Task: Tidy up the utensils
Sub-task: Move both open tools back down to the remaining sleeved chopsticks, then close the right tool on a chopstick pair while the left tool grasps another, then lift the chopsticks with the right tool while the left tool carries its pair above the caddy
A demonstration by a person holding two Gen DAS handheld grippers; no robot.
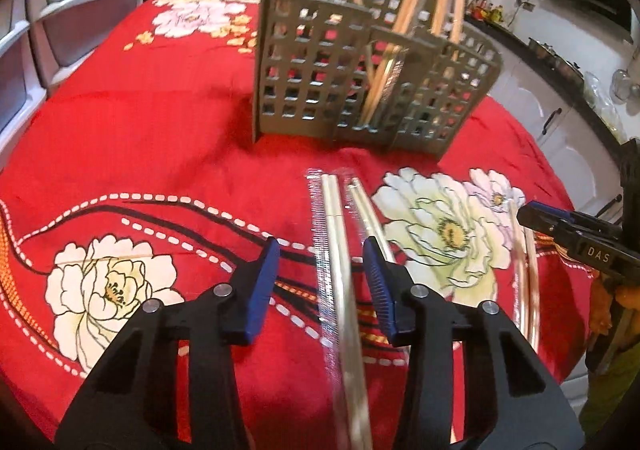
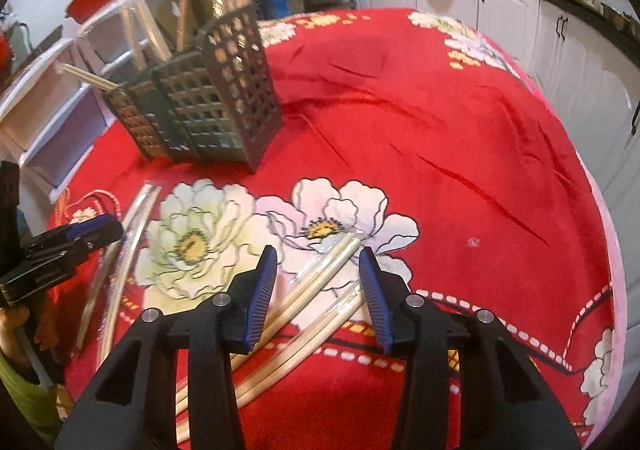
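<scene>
Wooden chopsticks (image 2: 320, 282) lie beside perforated grey holder (image 2: 208, 98).

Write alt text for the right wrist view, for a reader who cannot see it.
The right gripper hangs with its blue pads apart around wrapped chopstick pairs lying on a red floral tablecloth, not pressing them. A grey perforated utensil holder with chopsticks upright in it stands at upper left; the left gripper enters at the left edge.
</scene>
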